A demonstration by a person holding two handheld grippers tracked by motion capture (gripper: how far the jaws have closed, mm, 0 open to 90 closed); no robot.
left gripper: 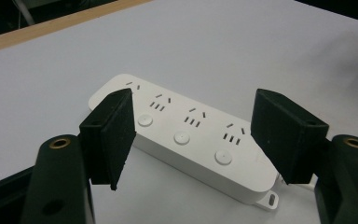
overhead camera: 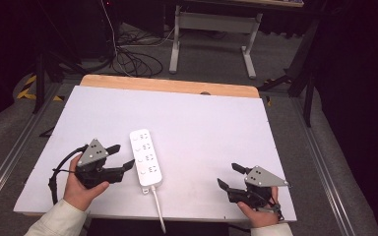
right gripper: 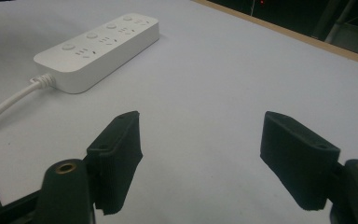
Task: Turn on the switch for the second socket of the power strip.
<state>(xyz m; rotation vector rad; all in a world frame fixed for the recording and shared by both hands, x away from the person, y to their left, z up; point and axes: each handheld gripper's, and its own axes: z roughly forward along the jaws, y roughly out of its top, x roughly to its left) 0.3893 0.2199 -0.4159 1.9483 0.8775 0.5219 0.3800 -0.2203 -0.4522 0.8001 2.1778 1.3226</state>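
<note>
Lower centre of the high view, the white power strip point(overhead camera: 146, 157) bears no readable writing; left gripper point(overhead camera: 119, 162) and right gripper point(overhead camera: 230, 176) both gape, gripping nothing.

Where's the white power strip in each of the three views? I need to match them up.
High view: the power strip lies centre-left on the white table, cord toward the near edge.
Left gripper view: mid-frame, lying slantwise behind the open jaws.
Right gripper view: upper left, well beyond the open jaws.
Shared landmark: the wooden strip along the table's far edge, seen in all three.
</note>
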